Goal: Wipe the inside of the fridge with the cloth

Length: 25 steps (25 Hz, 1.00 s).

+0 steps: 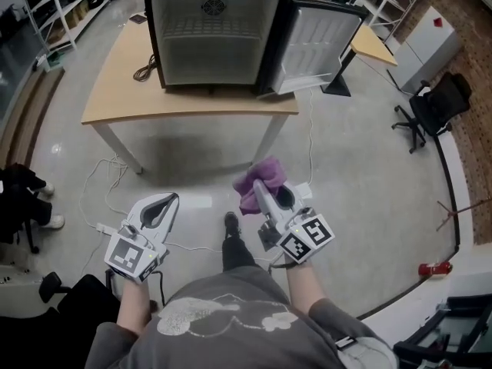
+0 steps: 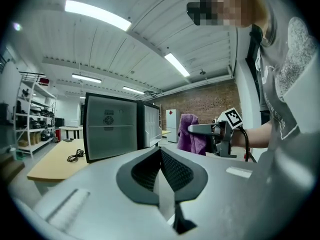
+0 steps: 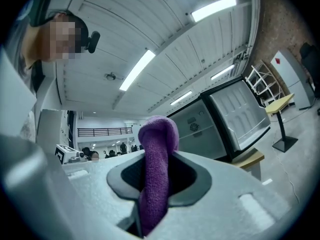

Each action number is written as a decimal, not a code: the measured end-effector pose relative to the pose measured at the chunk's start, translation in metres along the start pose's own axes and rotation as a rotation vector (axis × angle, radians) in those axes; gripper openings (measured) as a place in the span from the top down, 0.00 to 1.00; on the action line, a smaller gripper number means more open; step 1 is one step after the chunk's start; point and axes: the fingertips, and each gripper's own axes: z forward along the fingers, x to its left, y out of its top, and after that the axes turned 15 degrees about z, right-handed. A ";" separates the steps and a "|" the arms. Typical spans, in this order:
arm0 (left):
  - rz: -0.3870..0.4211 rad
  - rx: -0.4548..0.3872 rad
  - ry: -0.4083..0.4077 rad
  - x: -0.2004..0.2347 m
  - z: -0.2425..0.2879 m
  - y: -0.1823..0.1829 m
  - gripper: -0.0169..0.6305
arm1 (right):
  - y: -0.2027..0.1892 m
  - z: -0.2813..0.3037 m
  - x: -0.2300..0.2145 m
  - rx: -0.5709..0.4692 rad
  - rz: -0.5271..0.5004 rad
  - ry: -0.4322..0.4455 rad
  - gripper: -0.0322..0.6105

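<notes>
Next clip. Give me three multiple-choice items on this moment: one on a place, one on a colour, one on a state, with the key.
1. Where does the fridge stand?
A) on the floor
B) on the wooden table
C) on a shelf rack

2. What colour is the cloth?
A) purple
B) yellow
C) white

3. How is the fridge door?
A) shut
B) swung open
C) lying on the floor

Key:
1 B: the fridge's base sits on the wooden table.
2 A: the cloth pinched in the right claw is purple.
3 B: the fridge door stands out to the right and the inside shelf shows.
</notes>
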 end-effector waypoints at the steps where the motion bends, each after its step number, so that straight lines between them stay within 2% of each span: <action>1: 0.004 0.001 0.008 0.010 0.014 0.001 0.95 | 0.008 0.013 -0.010 -0.001 0.004 0.007 0.83; 7: 0.032 0.001 0.070 0.070 0.100 0.022 0.95 | 0.058 0.083 -0.071 0.006 0.019 0.057 0.83; 14: 0.050 0.037 0.161 0.132 0.180 0.023 0.95 | 0.100 0.148 -0.134 0.028 -0.033 0.069 0.83; 19: 0.058 0.015 0.264 0.168 0.201 0.034 0.95 | 0.107 0.195 -0.142 0.066 -0.048 0.131 0.83; 25: 0.051 0.047 0.298 0.198 0.205 0.031 0.95 | 0.104 0.231 -0.131 0.101 -0.038 0.171 0.83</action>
